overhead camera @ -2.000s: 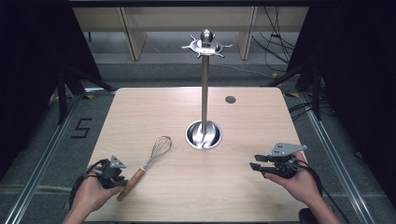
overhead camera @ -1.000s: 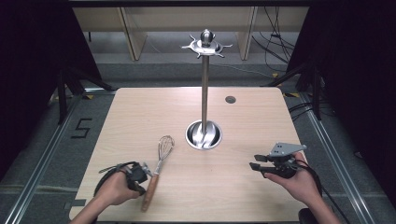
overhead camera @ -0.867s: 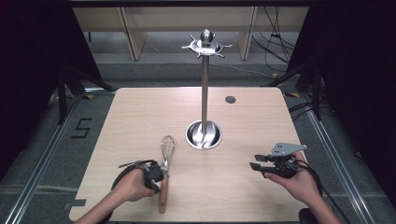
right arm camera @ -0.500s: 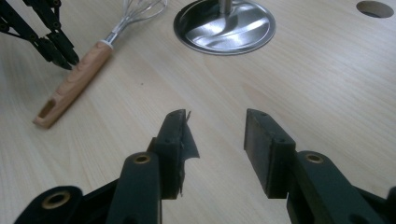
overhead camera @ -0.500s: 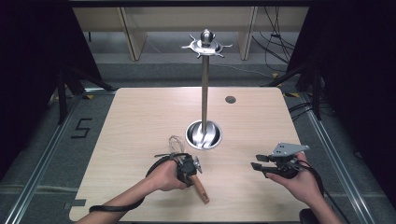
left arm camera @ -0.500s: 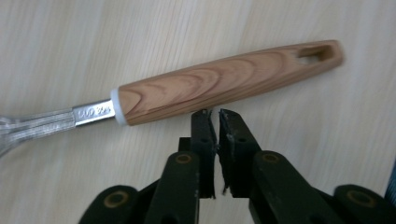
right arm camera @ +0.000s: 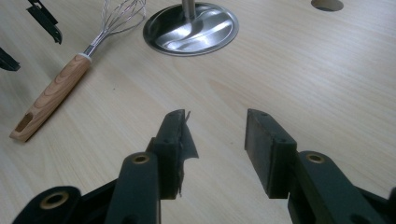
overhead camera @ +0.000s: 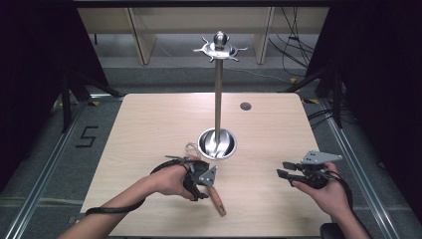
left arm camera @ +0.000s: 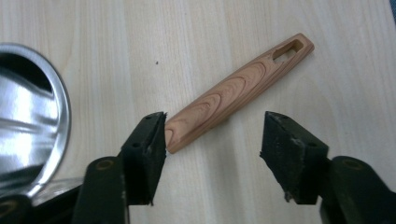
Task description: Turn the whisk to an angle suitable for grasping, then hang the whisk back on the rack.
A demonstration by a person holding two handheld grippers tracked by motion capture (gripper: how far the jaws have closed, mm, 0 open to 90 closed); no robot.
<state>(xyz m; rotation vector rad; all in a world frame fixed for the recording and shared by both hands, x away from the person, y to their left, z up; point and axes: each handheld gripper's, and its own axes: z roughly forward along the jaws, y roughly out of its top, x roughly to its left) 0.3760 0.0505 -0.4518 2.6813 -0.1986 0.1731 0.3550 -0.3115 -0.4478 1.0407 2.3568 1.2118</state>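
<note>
Left gripper (left arm camera: 212, 149) jaws just opened, wide apart, clamping nothing; wood-handled wire whisk (left arm camera: 236, 91) flat on pale wooden table (left arm camera: 327, 70), handle starting beside one jaw, slanting away. Round steel stand base (left arm camera: 28, 121) alongside. Right gripper (right arm camera: 217, 140) jaws apart, empty.

The pale wooden table (overhead camera: 149, 124) carries 2 things: a tall steel stand with a round dished base (overhead camera: 217, 143) near its middle, and a wire whisk with a wooden handle (right arm camera: 51, 95) lying flat just beside that base. A small round hole (overhead camera: 245, 106) pierces the tabletop farther back.
</note>
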